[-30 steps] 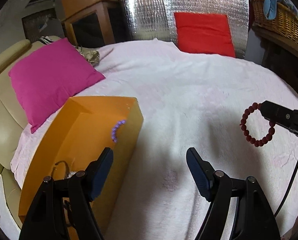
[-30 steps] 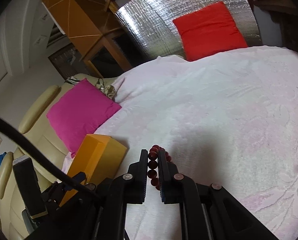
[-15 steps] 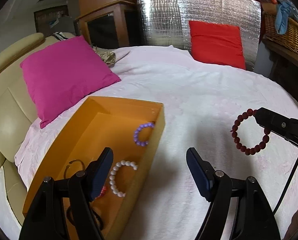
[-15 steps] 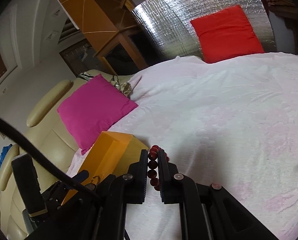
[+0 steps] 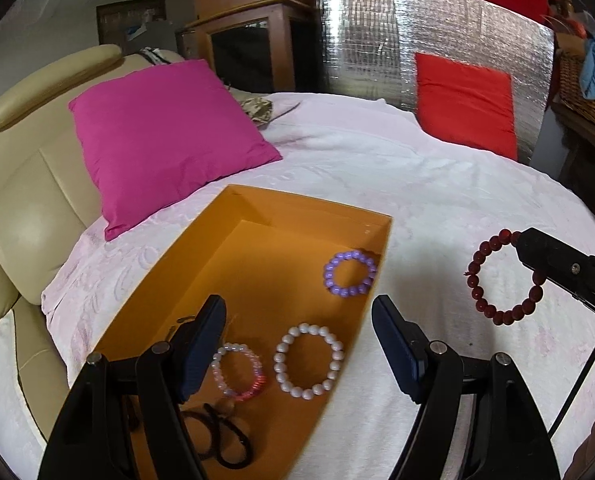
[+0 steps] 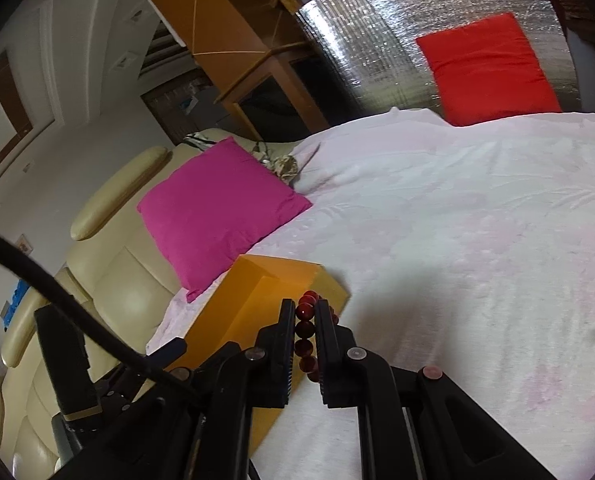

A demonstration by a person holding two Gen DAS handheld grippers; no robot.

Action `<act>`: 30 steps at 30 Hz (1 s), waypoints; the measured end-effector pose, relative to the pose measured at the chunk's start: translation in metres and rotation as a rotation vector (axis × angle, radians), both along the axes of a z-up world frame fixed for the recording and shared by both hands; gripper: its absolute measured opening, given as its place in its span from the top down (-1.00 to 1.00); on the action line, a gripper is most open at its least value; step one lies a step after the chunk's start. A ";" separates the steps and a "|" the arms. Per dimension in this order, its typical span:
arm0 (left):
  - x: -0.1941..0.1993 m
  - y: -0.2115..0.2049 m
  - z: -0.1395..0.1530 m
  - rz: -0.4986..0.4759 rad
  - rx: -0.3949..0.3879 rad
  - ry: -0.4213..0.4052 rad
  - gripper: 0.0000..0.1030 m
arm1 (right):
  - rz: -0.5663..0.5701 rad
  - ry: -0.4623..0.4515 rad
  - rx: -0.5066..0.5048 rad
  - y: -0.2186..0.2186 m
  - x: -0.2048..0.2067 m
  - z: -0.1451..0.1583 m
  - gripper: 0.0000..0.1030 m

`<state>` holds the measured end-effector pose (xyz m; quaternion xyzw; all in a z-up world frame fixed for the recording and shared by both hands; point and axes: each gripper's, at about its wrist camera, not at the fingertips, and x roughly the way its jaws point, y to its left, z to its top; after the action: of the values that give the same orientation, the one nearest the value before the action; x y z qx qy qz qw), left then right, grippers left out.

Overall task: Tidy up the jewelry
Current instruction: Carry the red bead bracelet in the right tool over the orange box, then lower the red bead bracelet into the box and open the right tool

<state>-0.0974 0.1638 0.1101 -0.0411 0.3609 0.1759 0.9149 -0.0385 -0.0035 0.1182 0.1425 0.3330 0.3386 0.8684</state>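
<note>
An open orange box (image 5: 297,216) lies on the white bedspread. Inside it are a purple bead bracelet (image 5: 351,274), a white pearl bracelet (image 5: 308,356), a pink bracelet (image 5: 239,371) and black hair ties (image 5: 221,436). My left gripper (image 5: 299,342) is open and empty above the box's near part. My right gripper (image 6: 305,320) is shut on a dark red bead bracelet (image 6: 305,332); in the left wrist view the bracelet (image 5: 501,280) hangs in the air to the right of the box. The box also shows in the right wrist view (image 6: 253,300).
A magenta pillow (image 5: 165,136) lies left of the box against a beige padded headboard (image 5: 25,200). A red pillow (image 5: 465,100) leans on a silver foil panel (image 5: 377,32) at the back. A wicker basket (image 5: 589,80) stands at the far right.
The left gripper has risen and tilted over the box, so its inside and the bracelets came into view. The right gripper with the red bracelet has come closer to the box.
</note>
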 end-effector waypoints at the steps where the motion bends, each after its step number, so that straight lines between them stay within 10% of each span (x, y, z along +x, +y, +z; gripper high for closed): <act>1: -0.001 0.004 0.000 0.008 -0.003 -0.001 -0.47 | 0.007 -0.004 0.001 0.004 -0.001 0.001 0.79; 30: -0.024 0.137 -0.027 0.443 -0.112 0.089 -0.47 | 0.217 0.125 -0.011 0.144 0.029 -0.027 0.79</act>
<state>-0.1215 0.3005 0.0834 -0.1621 0.3922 0.3539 0.8335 -0.0099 0.1409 0.0914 0.1217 0.4020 0.4190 0.8050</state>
